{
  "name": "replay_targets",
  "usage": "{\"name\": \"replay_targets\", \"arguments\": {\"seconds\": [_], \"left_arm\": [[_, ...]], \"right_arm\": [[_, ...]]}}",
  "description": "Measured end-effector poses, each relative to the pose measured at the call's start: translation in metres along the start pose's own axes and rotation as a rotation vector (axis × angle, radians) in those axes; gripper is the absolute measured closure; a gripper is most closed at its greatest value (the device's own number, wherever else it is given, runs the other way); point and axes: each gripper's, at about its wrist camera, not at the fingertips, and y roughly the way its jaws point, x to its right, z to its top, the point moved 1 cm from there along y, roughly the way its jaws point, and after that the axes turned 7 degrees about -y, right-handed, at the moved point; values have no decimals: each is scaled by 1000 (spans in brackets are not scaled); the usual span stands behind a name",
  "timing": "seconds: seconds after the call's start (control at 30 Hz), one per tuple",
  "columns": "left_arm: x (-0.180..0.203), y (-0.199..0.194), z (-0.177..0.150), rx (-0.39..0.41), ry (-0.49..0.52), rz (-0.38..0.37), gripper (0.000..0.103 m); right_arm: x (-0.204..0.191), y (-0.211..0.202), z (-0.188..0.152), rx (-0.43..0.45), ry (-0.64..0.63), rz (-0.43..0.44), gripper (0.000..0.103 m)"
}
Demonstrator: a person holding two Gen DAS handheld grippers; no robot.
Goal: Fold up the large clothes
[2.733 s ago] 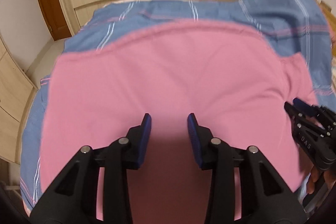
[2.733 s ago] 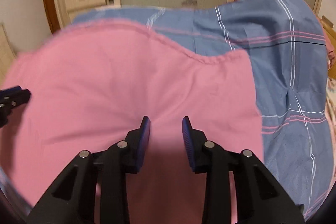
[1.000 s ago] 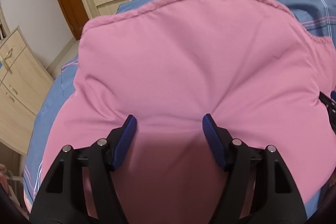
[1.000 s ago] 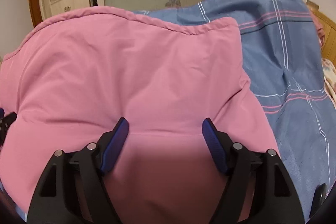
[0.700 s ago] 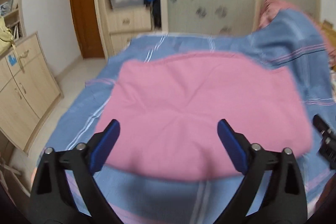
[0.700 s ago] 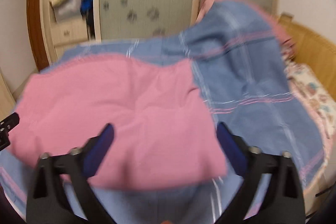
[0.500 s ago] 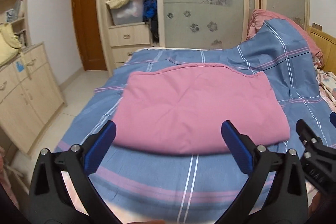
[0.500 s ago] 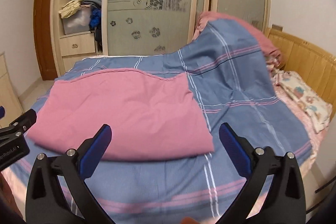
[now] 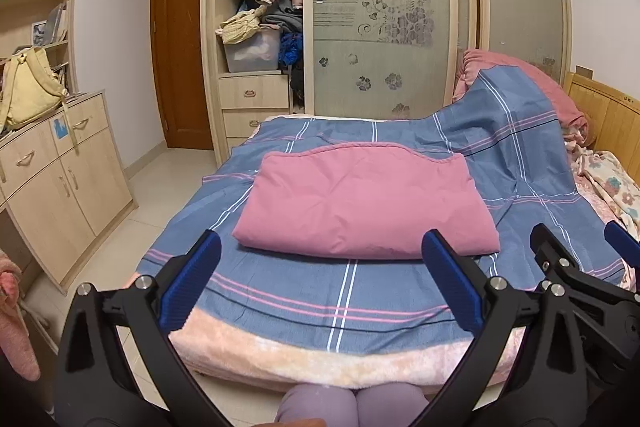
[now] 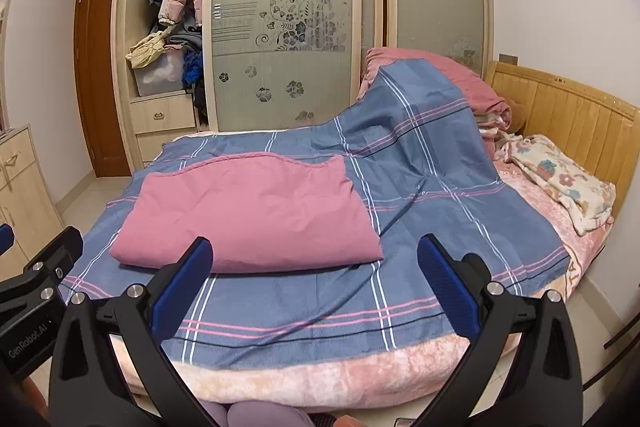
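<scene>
So we've got the pink garment (image 9: 362,207) lying folded into a chunky rectangle on the blue plaid sheet (image 9: 320,291), roughly in the middle of the bed, with its stitched edge on the far side toward the wardrobe (image 9: 380,11) and the thick folded edge on our side. It sits flat, a few soft creases across the top.

Our left gripper (image 9: 320,281) is spread wide with nothing in it, hanging above the foot of the bed, near the garment's closest edge but clear of it. Our right gripper (image 10: 314,281) is the same deal: jaws wide apart, empty, off the fabric. In the right wrist view the garment (image 10: 248,215) sits a bit left of center.

Off to the right, the sheet is draped up over a pink quilt (image 10: 452,83) by the wooden headboard (image 10: 560,115), and a floral blanket (image 10: 568,187) lies beside it. A yellow backpack (image 9: 26,87) rests on the cabinet (image 9: 60,187) to the left.
</scene>
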Motion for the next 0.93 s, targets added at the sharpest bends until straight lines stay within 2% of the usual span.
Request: {"name": "replay_targets", "arguments": {"seconds": [0.27, 0.5, 0.93], "left_arm": [[6, -9, -5, -11, 26, 2, 2], [4, -3, -7, -22, 24, 17, 2], [-4, -3, -9, -37, -2, 0, 2]], "right_arm": [[-1, -5, -5, -18, -14, -43, 1], [-5, 1, -9, -31, -23, -38, 1], [-4, -2, -8, -26, -26, -36, 1]]}}
